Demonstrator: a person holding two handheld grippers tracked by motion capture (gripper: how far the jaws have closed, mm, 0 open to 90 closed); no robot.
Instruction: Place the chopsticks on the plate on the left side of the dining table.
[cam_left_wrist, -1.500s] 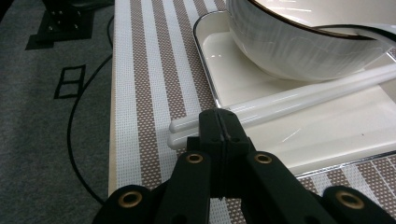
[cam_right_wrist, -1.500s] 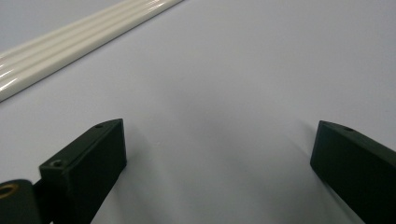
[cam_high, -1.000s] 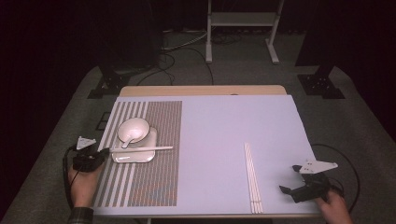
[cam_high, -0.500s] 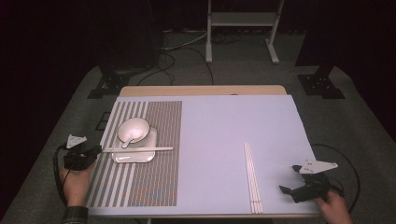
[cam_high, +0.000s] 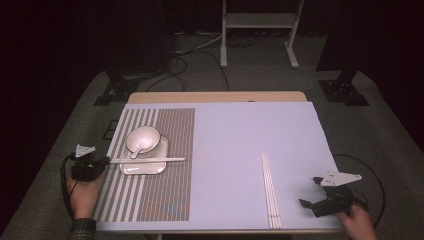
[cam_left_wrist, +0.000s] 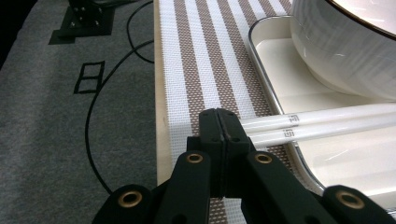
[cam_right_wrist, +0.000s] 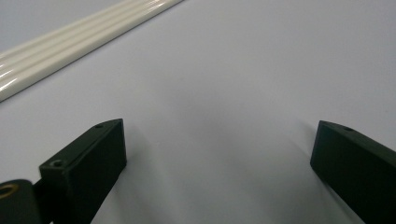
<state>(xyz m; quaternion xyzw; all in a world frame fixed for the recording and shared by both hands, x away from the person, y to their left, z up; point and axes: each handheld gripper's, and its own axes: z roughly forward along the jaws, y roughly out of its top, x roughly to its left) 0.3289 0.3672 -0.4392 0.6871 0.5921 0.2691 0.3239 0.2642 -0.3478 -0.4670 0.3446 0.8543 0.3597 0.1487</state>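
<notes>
Left gripper, pressed together, meets white plastic chopsticks at three o'clock; right gripper rests spread on the desk.

Chopsticks across plate

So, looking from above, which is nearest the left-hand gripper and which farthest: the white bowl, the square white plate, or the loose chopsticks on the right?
From the left gripper:
1. Square white plate, just to its right on the striped mat.
2. Round white bowl, on the plate's far corner.
3. Loose white chopsticks, far across on the table's right side.
</notes>
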